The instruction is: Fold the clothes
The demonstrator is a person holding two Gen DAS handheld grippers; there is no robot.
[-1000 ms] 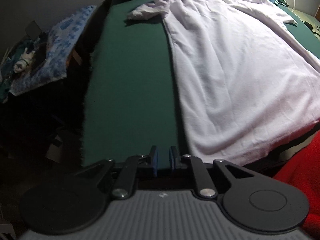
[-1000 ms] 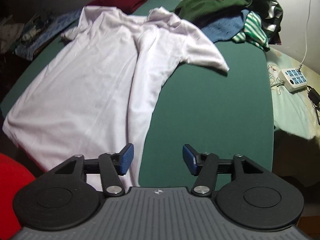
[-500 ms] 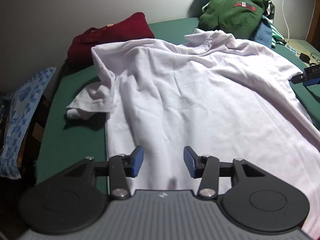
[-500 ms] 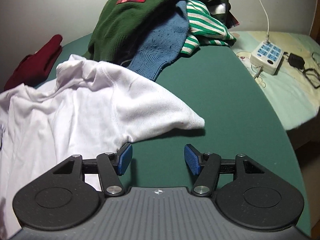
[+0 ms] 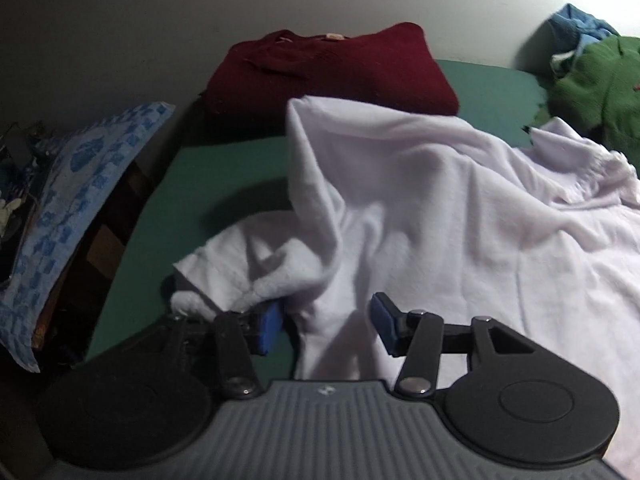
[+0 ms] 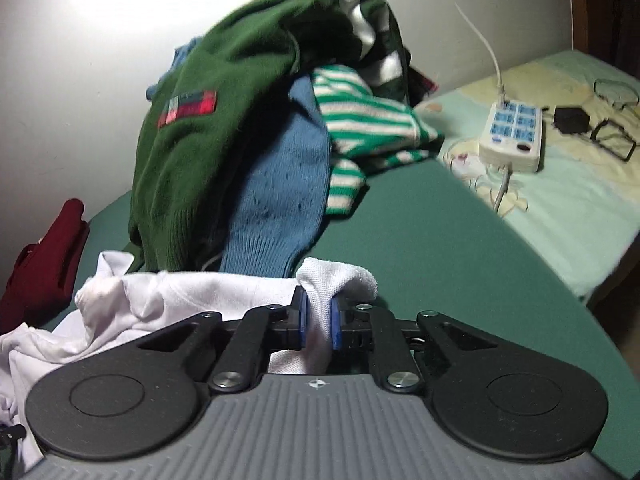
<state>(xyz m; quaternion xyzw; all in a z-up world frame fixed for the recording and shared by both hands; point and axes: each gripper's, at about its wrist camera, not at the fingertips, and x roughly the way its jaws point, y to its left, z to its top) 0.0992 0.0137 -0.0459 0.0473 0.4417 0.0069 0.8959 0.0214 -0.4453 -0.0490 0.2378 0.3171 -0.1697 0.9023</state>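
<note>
White shirt (image 6: pixel 224 300) seemingly pinched between right fingers (image 6: pixel 301 320).

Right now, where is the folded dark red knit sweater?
The dark red knit sweater lies at the far edge of the green table against the wall, just beyond the white shirt, centre-left in the left wrist view.

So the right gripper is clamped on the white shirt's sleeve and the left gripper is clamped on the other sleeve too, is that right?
Not quite. The right gripper is shut on the white shirt, but the left gripper is open: the left wrist view shows its blue pads wide apart, with the shirt's cloth lying between them near the crumpled sleeve, not clamped.
</note>
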